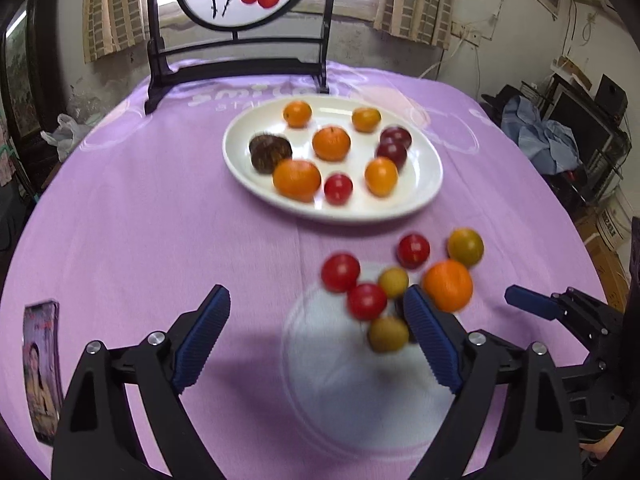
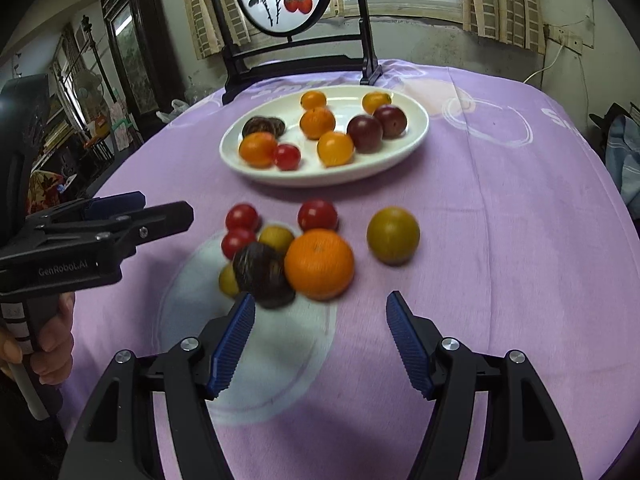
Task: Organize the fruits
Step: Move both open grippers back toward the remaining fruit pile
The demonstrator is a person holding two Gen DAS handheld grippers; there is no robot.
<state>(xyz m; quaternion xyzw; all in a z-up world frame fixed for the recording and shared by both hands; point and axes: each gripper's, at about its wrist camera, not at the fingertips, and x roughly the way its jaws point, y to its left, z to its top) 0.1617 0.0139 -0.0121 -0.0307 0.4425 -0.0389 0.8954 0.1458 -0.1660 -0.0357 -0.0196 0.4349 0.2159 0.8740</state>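
Cataloguing the table at this moment, we are listing the following.

Item: left gripper [image 1: 316,336]. We are holding it with its jaws standing wide apart and empty, pointing down over the lilac tablecloth [image 1: 140,220]; its right finger is hiding part of the loose cluster.

Item: right gripper [image 2: 320,344]. We are holding it with jaws parted to a middling gap, nothing between them, hovering just short of the loose fruit.

Item: white plate [image 1: 430,184]. It is sitting beyond the loose fruit, carrying oranges, two dark plums, one red fruit and a dark brown fruit.

Item: loose fruit, lying on the cloth between the plate and our grippers. We are counting a large orange [image 2: 319,263], a dark wrinkled fruit [image 2: 262,274] touching it, three small red fruits [image 2: 317,214], small yellow ones tucked among them, and an olive-yellow fruit [image 2: 393,234] standing apart to the right.

Step in hand, as we are judging it: we are closing in on the loose cluster for the next pick, with roughly half the fruit already plated.

Next move, as we are judging it: choosing one fruit per gripper. The right one is lining up nearest the large orange; it needs a wide enough gap and a clean approach, since its neighbours are touching and likely to roll.
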